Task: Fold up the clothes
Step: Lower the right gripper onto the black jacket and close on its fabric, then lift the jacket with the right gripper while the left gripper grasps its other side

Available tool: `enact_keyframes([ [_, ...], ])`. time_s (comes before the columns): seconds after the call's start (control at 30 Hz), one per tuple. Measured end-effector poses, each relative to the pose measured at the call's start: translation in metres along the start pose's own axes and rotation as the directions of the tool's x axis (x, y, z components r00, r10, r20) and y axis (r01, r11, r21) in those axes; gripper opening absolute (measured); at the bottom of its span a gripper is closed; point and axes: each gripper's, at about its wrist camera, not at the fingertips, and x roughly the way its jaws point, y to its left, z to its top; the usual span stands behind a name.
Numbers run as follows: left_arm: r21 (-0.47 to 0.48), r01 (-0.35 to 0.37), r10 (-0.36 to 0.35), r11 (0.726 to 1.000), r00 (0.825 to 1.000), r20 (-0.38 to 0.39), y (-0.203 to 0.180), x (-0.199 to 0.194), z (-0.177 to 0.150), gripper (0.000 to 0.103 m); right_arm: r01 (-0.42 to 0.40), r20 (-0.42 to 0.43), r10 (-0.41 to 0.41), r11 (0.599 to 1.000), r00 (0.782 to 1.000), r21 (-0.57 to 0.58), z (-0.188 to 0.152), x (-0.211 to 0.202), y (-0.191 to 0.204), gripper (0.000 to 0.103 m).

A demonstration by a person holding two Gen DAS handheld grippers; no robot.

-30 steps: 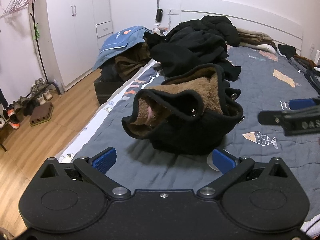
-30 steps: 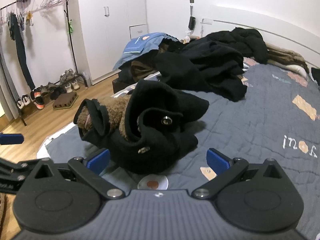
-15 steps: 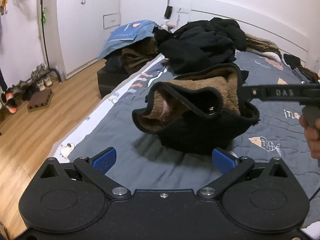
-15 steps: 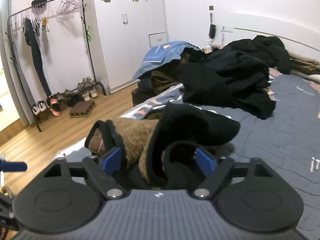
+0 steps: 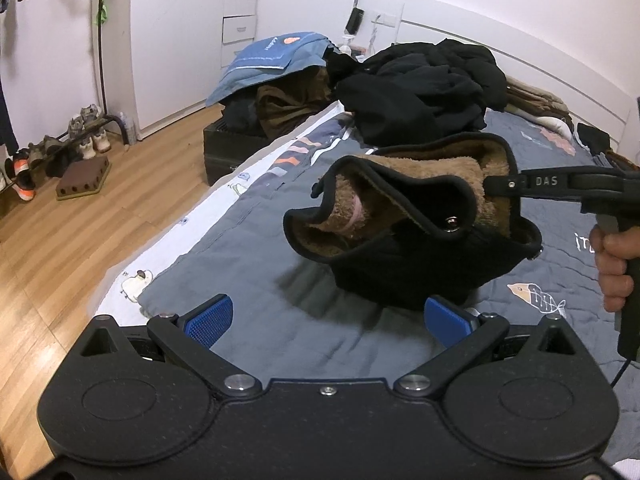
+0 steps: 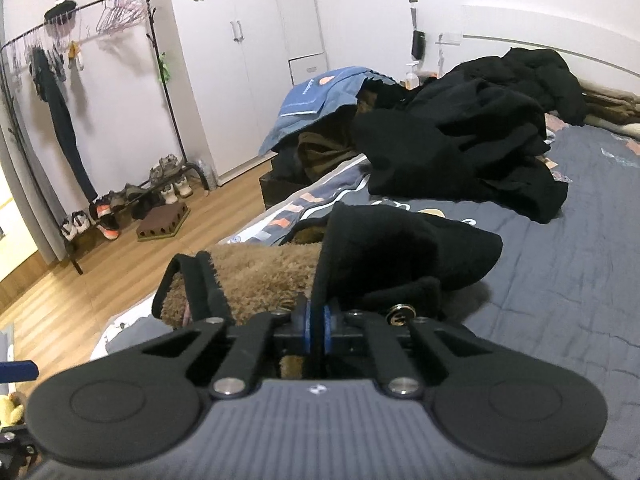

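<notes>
On the grey bed (image 5: pixel 248 280), my left gripper (image 5: pixel 328 320) hovers just short of the black fleece-lined garment (image 5: pixel 408 240), fingers spread and empty. At the garment's right edge, my right gripper (image 6: pixel 316 328) has just been closing, its fingers now clenched on the black hem, lifting it.

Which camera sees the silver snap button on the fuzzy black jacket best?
The left wrist view: the snap button shows plainly on the fuzzy black jacket. The right wrist view shows only a snap half hidden behind the right gripper.
</notes>
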Motion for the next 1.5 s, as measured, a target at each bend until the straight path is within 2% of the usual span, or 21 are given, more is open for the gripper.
enact_keyframes([
  [0.27,0.008,0.012,-0.012,1.000,1.000,0.020,-0.008,-0.007,0.003,0.103,0.039,0.038,-0.042,0.997,0.998,0.072,0.006,-0.044,-0.023,0.005],
  [0.6,0.064,0.047,-0.050,0.997,0.997,0.051,-0.044,-0.020,0.010,0.103,0.087,0.127,-0.101,0.990,0.987,0.112,0.013,-0.130,-0.061,0.004],
  [0.73,0.084,0.079,-0.084,0.993,0.994,0.064,-0.065,-0.021,0.018,0.103,0.108,0.174,-0.132,0.984,0.976,0.142,0.011,-0.171,-0.078,0.002],
  [0.87,0.121,0.132,-0.139,0.984,0.988,0.060,-0.095,-0.017,0.021,0.103,0.142,0.267,-0.182,0.977,0.946,0.162,0.014,-0.220,-0.097,0.000],
  [1.0,0.171,0.173,-0.181,0.970,0.983,0.032,-0.126,-0.007,0.015,0.103,0.176,0.205,-0.200,0.976,0.958,0.132,0.011,-0.240,-0.113,0.000],
  [1.2,0.235,0.192,-0.195,0.953,0.981,-0.013,-0.149,0.008,-0.002,0.103,0.169,0.083,-0.176,0.982,0.981,0.084,-0.027,-0.215,-0.118,0.007],
  [1.3,0.243,0.186,-0.187,0.952,0.982,-0.018,-0.148,0.007,-0.007,0.103,0.142,0.024,-0.143,0.989,0.989,0.027,-0.046,-0.204,-0.110,0.023],
  [1.37,0.244,0.190,-0.192,0.951,0.981,-0.019,-0.144,0.004,-0.009,0.103,0.121,-0.006,-0.121,0.992,0.993,-0.023,-0.056,-0.194,-0.100,0.041],
  [1.5,0.253,0.180,-0.185,0.950,0.983,-0.007,-0.136,-0.003,-0.012,0.103,0.013,-0.041,-0.018,0.991,0.999,-0.134,-0.076,-0.182,-0.069,0.048],
])
